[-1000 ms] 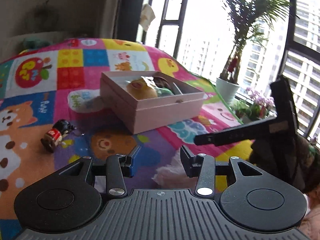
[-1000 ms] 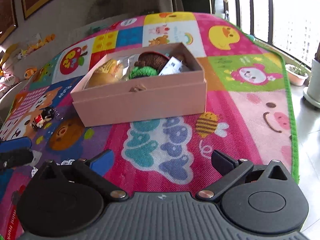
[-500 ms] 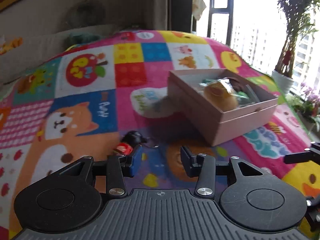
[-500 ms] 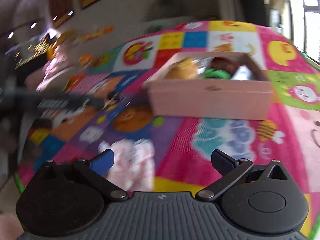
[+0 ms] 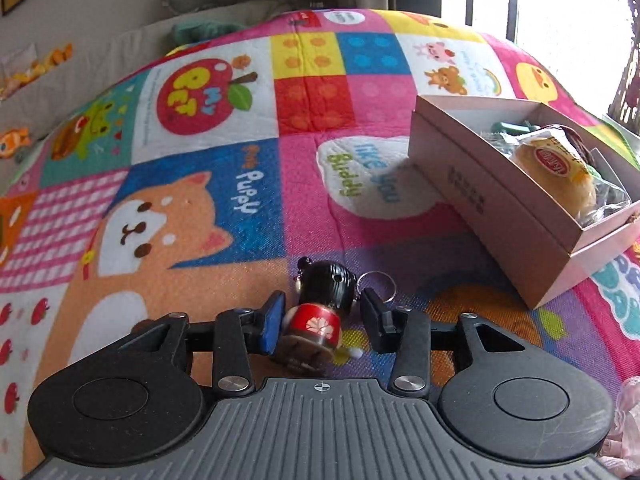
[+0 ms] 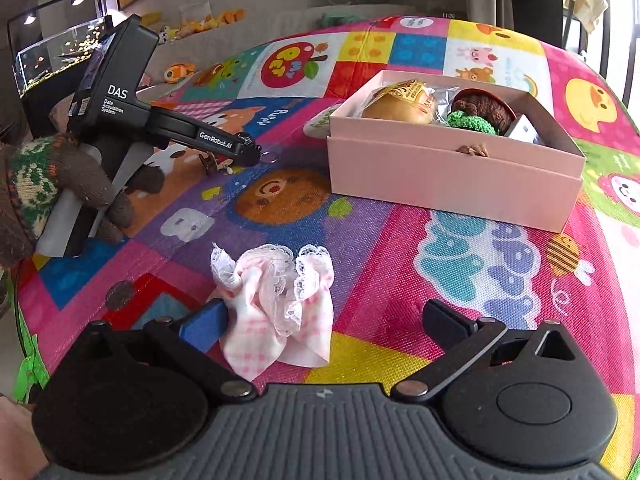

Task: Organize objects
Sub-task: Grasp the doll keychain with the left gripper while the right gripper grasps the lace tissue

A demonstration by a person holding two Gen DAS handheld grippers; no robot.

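Note:
A small doll keychain (image 5: 320, 312) with a black head and red body lies on the play mat between the fingers of my left gripper (image 5: 322, 320). The jaws are open, with a gap on the right side. A pink open box (image 5: 500, 204) with a wrapped bun and other items sits to the right; it also shows in the right wrist view (image 6: 452, 176). My right gripper (image 6: 320, 324) is open wide, low over the mat. A pink lace cloth (image 6: 276, 296) lies between its fingers, next to the left one. The left gripper (image 6: 240, 148) shows there too.
The colourful play mat (image 5: 200, 200) covers the floor. A gloved hand (image 6: 60, 184) holds the left gripper's handle. A fish tank (image 6: 56, 48) and small toys stand by the wall at the far left. Pink cloth shows at the lower right edge (image 5: 628, 420).
My left gripper swung left and down to the doll, which now lies between its fingers. My right gripper turned left and lowered over the pink cloth.

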